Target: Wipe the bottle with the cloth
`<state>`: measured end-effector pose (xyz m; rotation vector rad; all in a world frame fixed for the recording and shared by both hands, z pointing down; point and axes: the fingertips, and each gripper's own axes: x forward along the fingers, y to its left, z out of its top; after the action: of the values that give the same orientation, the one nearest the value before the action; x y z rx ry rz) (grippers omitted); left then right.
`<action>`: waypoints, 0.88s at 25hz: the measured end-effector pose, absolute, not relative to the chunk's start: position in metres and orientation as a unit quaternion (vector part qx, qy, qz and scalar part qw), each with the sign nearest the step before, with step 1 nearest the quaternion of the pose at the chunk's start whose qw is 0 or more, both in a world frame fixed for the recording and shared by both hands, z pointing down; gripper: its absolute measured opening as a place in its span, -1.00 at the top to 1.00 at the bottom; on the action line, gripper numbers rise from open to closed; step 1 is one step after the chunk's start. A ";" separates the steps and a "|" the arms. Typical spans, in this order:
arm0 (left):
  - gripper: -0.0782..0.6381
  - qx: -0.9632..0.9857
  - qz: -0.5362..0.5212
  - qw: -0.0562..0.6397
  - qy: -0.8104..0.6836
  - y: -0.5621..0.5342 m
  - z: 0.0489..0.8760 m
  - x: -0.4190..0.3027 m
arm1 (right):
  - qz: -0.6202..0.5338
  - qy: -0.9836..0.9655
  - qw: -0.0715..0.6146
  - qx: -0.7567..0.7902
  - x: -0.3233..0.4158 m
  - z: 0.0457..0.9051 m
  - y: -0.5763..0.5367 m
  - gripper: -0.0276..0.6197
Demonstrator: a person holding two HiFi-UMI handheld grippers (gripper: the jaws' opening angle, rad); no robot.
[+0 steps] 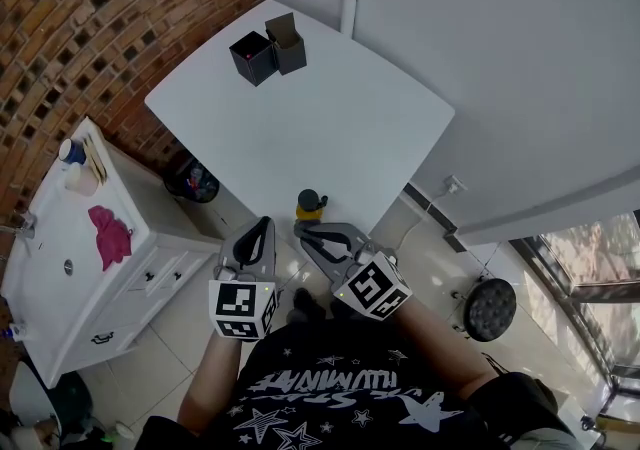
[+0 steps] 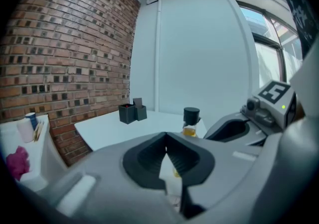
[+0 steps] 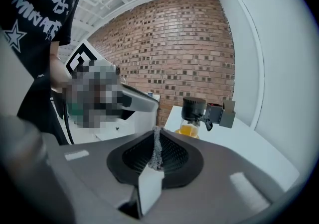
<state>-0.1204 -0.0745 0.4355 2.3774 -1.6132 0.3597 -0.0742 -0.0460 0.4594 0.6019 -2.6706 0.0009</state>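
My left gripper point(image 2: 166, 137) is closed on nothing. The bottle point(image 1: 311, 204) stands upright at the table's point(image 1: 330, 118) near edge, just ahead of both tips. It is nearer my right gripper point(image 3: 156, 133), clamped on a thin grey strip, cloth point(image 3: 157, 148) I judge, so that hand reaches forward

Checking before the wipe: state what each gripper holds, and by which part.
Right gripper pinches a grey textured cloth; only a narrow strip shows between its shut jaws. Left gripper is shut, empty.
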 end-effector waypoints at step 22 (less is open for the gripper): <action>0.77 0.796 0.139 0.139 -0.573 -0.069 0.447 -0.137 | 0.061 -0.939 0.257 0.219 -0.073 0.533 -0.057 0.81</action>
<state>-0.1374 -0.0690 0.4474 2.3003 -1.6555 0.4023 -0.0734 -0.0565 0.5333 0.5930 -2.5475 0.1665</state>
